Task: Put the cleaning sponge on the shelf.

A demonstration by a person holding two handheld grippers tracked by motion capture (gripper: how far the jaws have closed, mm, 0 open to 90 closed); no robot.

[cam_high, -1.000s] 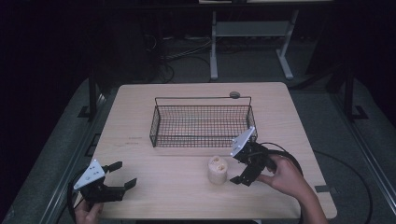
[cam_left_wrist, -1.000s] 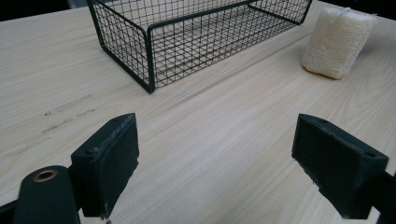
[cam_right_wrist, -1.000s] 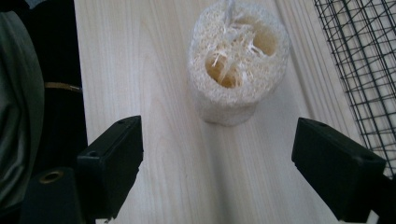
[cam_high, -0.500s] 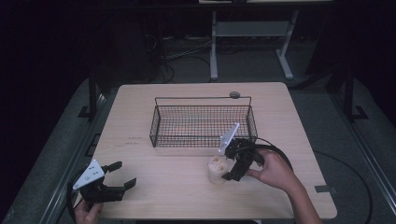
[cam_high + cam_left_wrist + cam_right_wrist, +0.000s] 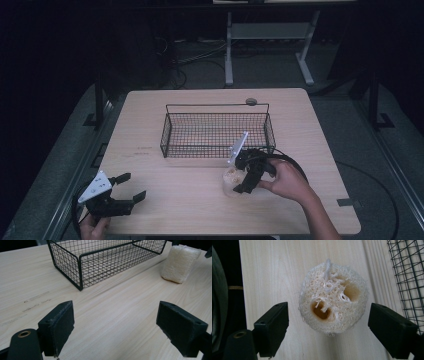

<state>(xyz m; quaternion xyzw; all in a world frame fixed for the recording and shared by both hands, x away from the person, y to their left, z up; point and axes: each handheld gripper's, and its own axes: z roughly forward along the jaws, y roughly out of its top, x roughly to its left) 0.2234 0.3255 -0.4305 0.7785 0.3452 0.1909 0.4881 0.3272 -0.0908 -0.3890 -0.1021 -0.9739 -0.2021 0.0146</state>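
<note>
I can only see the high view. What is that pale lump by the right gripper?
Observer: A cream, round loofah sponge, seen end-on in the right gripper view, with holes and a white string loop on top.
Operator: Is the right gripper squeezing it?
Observer: No. The right gripper has its jaws open, one on each side of the sponge, with gaps.
Operator: Is the left one holding anything?
Observer: No. The left gripper is open over the bare light wooden table, facing the black wire basket.
</note>
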